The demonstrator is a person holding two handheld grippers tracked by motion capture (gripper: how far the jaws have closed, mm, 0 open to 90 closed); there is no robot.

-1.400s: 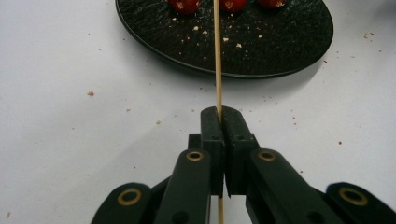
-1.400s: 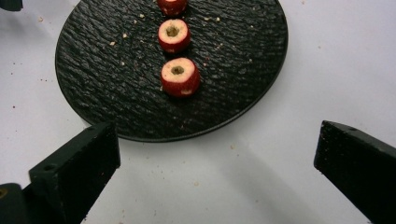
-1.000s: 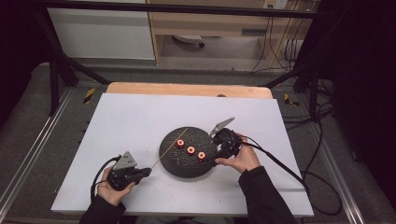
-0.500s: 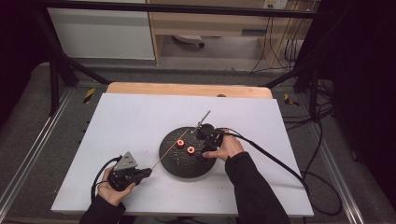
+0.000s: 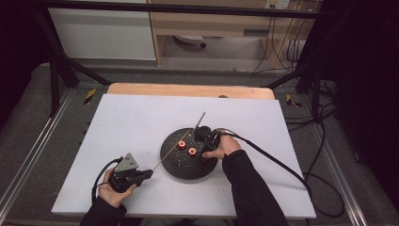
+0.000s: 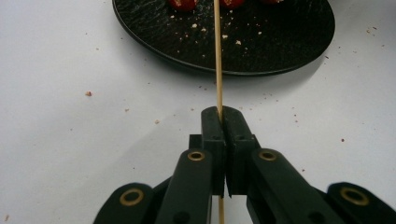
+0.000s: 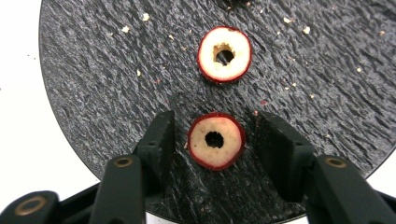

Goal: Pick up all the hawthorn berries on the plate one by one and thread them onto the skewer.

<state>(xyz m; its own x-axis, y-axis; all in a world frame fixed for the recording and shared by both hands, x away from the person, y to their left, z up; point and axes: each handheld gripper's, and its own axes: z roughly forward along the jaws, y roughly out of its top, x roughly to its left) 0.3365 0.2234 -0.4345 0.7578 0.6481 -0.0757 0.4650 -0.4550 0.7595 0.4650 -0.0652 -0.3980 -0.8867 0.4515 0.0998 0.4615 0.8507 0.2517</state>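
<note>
A black slate plate (image 5: 181,169) lies mid-table with cored, red-skinned fruit slices on it. Two slices (image 5: 182,144) (image 5: 192,151) show in the high view. My right gripper (image 5: 204,147) hangs over the plate's right part. In the right gripper view it (image 7: 215,135) is open, its jaws on either side of one slice (image 7: 229,145) without touching it. A second slice (image 7: 224,54) lies beyond. My left gripper (image 5: 148,173) rests at the front left, shut on a thin wooden skewer (image 6: 217,56) that points across the plate (image 6: 261,42).
The white table top (image 5: 141,122) has bare room to the left and behind the plate. Crumbs lie scattered on the plate and around it. A black cable (image 5: 273,160) trails from my right gripper off the right edge.
My right gripper has moved left from the plate's right rim and come down over the rightmost slice, which it now covers in the high view. The left gripper has stayed put.
</note>
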